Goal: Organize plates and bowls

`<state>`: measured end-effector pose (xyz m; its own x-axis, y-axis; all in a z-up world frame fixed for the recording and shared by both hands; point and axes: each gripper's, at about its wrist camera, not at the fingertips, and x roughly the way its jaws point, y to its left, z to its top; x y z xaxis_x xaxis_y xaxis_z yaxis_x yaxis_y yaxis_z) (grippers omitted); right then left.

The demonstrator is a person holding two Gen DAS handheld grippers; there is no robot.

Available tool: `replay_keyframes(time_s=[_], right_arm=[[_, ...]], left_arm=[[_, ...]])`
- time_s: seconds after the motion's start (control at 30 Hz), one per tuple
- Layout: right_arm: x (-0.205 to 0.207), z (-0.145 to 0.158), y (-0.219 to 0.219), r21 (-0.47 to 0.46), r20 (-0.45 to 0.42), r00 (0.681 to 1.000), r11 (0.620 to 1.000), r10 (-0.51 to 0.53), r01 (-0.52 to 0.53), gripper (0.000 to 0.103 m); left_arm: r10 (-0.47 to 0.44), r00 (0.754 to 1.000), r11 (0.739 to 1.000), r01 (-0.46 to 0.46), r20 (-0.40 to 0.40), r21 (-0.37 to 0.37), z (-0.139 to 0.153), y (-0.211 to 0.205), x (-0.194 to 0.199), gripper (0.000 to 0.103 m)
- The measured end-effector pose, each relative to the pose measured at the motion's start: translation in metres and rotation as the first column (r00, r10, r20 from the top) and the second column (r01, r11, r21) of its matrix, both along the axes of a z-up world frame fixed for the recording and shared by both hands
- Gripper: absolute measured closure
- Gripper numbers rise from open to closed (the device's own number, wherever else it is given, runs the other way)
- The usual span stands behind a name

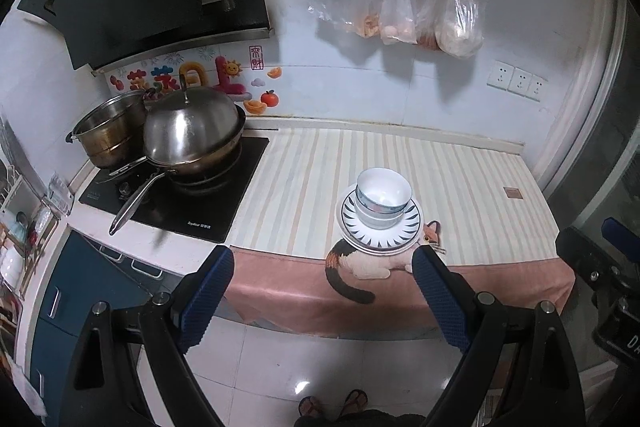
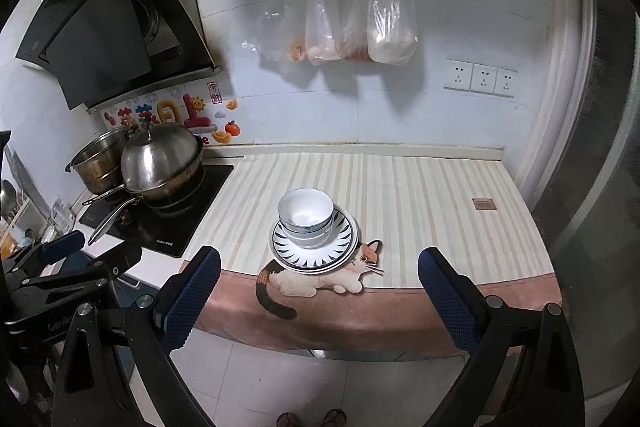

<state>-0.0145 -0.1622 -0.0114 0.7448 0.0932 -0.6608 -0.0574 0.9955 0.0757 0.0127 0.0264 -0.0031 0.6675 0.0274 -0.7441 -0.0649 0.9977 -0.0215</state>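
**Stacked crockery waits near the worktop edge, both grippers empty**

The bowls (image 1: pixel 383 197) sit nested on a pile of plates (image 1: pixel 380 231), on the striped cloth (image 1: pixel 304 187) near the front edge of the worktop (image 1: pixel 256 125), partly over the printed cat (image 1: pixel 372 263). The left hand-held gripper (image 1: pixel 324 303) and right hand-held gripper (image 2: pixel 320 301) both hang short of the near edge, jaws wide apart and holding nothing.

The pieces look like glazed ceramic: stiff, smooth, probably slippery and breakable, and heavy if lifted as one stack. The likely best hold is a bowl's rim, one pad inside and one outside; a plate offers only its thin outer lip.

How many bowls and plates there are is hard to count, since the rims overlap. The plates' far side is hidden behind the bowls.
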Motion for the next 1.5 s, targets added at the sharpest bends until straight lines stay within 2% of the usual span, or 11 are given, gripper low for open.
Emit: replay_keyframes(time_s=[0.53, 1.5], right_arm=[[-0.014, -0.003, 0.006, -0.006, -0.001, 0.998, 0.998, -0.060, 0.060, 0.002], [-0.008, -0.005, 0.009, -0.019, 0.001, 0.997, 0.997, -0.078, 0.078, 0.002]], left_arm=[[-0.046, 0.999, 0.999, 0.046, 0.029, 0.002, 0.007, 0.002, -0.019, 0.012], [-0.058, 0.998, 0.998, 0.058, 0.027, -0.022, 0.009, 0.006, -0.014, 0.012]])
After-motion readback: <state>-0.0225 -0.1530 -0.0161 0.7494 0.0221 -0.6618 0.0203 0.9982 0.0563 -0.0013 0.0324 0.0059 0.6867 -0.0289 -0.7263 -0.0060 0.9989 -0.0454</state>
